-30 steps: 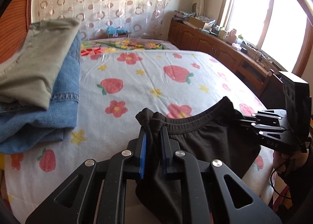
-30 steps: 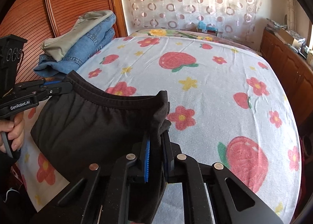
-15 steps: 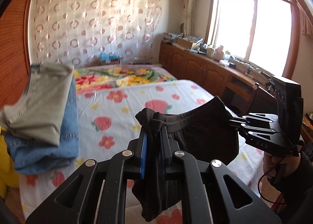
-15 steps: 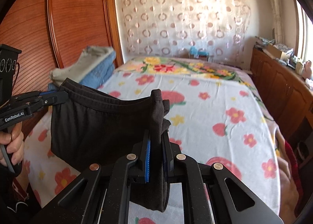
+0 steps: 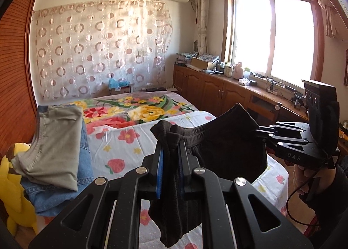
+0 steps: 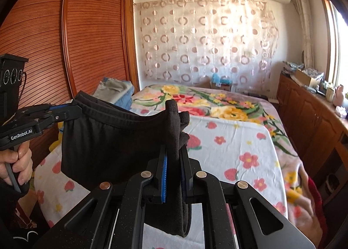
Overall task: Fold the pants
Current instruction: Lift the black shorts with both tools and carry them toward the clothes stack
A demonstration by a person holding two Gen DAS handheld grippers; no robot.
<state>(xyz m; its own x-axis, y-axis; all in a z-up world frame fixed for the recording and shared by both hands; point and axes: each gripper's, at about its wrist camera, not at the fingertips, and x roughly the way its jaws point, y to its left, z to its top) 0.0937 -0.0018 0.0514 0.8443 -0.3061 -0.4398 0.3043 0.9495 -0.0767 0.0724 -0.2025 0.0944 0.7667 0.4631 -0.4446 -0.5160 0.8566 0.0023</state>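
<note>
Black pants (image 5: 226, 146) hang in the air above the bed, held by the elastic waistband at both ends. My left gripper (image 5: 170, 151) is shut on one end of the waistband; it also shows in the right wrist view (image 6: 65, 110). My right gripper (image 6: 174, 157) is shut on the other end; it also shows in the left wrist view (image 5: 258, 132). The waistband sags between them and the fabric (image 6: 113, 144) hangs down. The lower legs are hidden below the frames.
The bed (image 6: 235, 140) has a strawberry and flower sheet. A stack of folded grey-green and denim clothes (image 5: 54, 144) lies on its left side, with a yellow plush toy (image 5: 13, 188) beside it. A wooden wardrobe (image 6: 65, 42) stands left, low cabinets (image 5: 217, 90) right under the window.
Both grippers have lifted the pants well up off the bed. The views have tilted up from the sheet to the far wall, curtain and air conditioner.
</note>
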